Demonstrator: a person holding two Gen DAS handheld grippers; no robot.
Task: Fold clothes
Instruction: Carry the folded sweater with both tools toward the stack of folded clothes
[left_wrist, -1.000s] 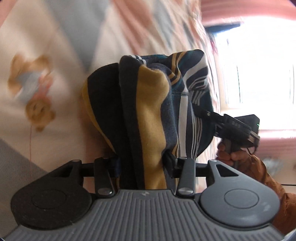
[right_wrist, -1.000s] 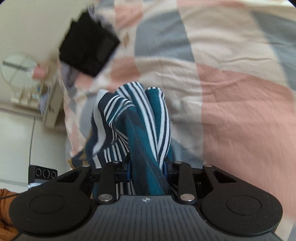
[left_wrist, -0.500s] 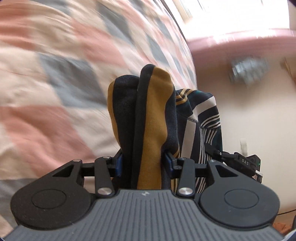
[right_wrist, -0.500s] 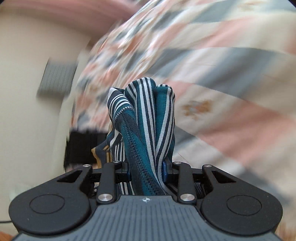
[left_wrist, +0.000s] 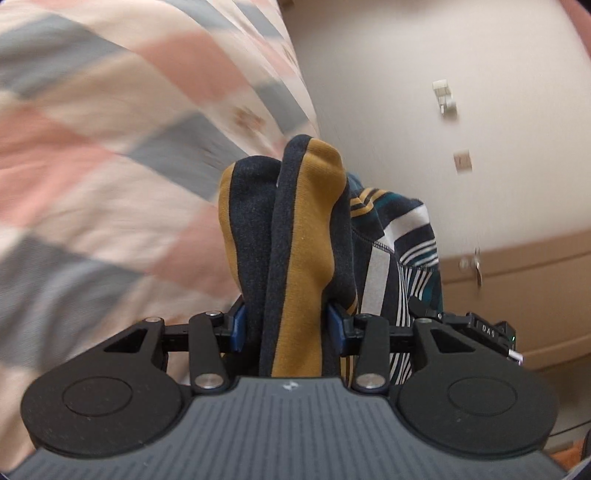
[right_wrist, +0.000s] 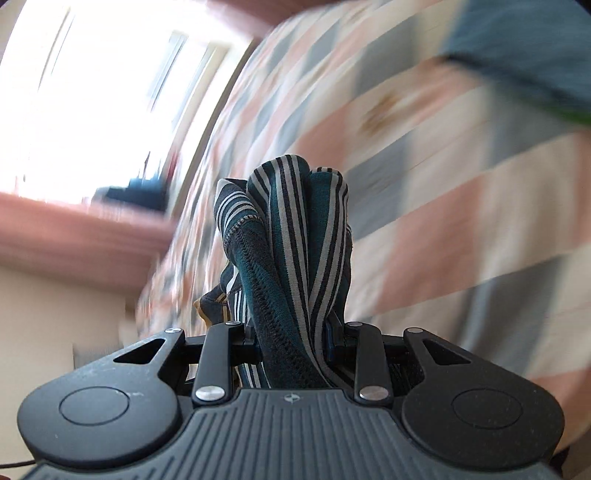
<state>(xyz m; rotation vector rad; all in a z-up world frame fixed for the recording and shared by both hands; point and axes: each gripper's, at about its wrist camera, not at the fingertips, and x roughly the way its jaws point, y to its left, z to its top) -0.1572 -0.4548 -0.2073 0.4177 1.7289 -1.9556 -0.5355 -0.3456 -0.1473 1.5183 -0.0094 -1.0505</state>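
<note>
Left gripper (left_wrist: 286, 328) clamped on a bunched navy, mustard and teal striped knit garment (left_wrist: 299, 236). Right gripper (right_wrist: 291, 338) pinches its teal-and-white striped part (right_wrist: 295, 236), fabric bulging past both fingers.

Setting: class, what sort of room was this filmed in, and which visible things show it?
Probably a bedroom: a patchwork quilt covers what looks like a bed, a wooden cabinet stands against the wall, and a bright window lights the room.

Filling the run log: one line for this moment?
left gripper: shut on striped garment | right gripper: shut on same garment | over quilt
</note>
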